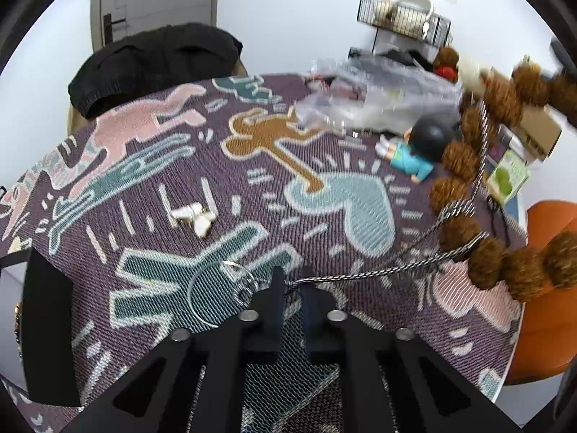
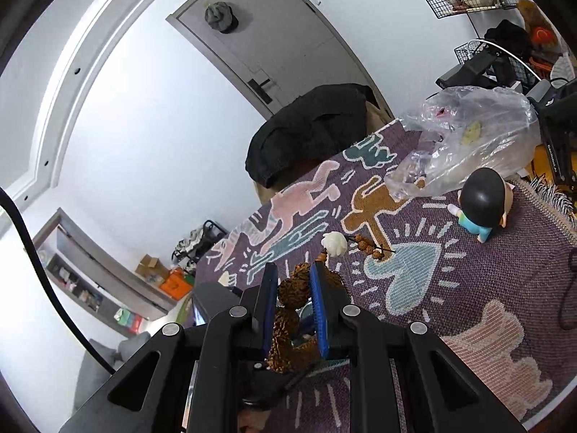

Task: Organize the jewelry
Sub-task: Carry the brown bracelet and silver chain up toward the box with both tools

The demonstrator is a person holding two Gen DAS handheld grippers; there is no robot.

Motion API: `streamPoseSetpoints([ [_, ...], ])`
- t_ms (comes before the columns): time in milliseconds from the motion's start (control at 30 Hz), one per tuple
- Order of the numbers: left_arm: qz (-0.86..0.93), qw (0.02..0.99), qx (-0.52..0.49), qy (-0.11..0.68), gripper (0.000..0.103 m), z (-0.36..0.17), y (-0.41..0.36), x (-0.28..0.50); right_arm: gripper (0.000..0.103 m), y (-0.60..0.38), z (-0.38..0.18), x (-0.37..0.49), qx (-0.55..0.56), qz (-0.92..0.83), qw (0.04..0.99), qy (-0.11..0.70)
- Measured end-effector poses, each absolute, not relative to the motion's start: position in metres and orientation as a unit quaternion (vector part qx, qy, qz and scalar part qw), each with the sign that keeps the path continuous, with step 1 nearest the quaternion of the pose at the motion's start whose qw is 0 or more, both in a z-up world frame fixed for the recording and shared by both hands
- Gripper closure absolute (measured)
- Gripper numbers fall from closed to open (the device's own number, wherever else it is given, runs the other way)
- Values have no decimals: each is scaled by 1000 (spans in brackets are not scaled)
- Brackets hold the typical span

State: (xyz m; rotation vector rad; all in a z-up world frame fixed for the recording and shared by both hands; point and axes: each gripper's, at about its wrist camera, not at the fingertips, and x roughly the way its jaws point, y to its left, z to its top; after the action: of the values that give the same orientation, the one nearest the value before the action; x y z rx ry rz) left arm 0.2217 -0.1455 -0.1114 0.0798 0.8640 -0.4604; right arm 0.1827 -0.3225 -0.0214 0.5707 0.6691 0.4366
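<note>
A string of big brown knobbly beads [image 1: 458, 155] hangs in a loop at the right of the left wrist view. A black-and-white braided cord [image 1: 378, 272] runs from it to my left gripper [image 1: 293, 285], which is shut on the cord's end just above the patterned cloth [image 1: 151, 195]. My right gripper [image 2: 294, 270] is shut on several of the brown beads [image 2: 288, 292], holding them off the table. A white charm [image 2: 335, 243] and a short tail of small beads [image 2: 368, 246] stick out beyond its fingertips. A thin clear hoop [image 1: 212, 296] and a white and gold piece [image 1: 194, 216] lie on the cloth.
A black-haired doll in blue [image 1: 422, 144] lies at the far right beside a crumpled clear plastic bag [image 1: 378, 97]. A black garment [image 1: 155, 61] hangs over the far edge. A dark box [image 1: 50, 324] stands at the near left. An orange chair [image 1: 548, 288] is past the right edge.
</note>
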Motion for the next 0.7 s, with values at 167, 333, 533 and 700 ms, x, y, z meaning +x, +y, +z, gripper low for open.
streamPoseSetpoints([
  [167,-225,897,19,381,101,-81,-132,214,84,-326,-27,185,279,203,880,326],
  [333,-232,910,11,344,101,-41,-122,205,84,-327,-35,189,283,197,877,336],
  [533,-241,921,14,304,101,5,-116,192,84,-324,-46,195,285,193,872,348],
  [700,-241,930,14,277,101,37,-108,183,84,-320,-50,198,282,191,872,352],
])
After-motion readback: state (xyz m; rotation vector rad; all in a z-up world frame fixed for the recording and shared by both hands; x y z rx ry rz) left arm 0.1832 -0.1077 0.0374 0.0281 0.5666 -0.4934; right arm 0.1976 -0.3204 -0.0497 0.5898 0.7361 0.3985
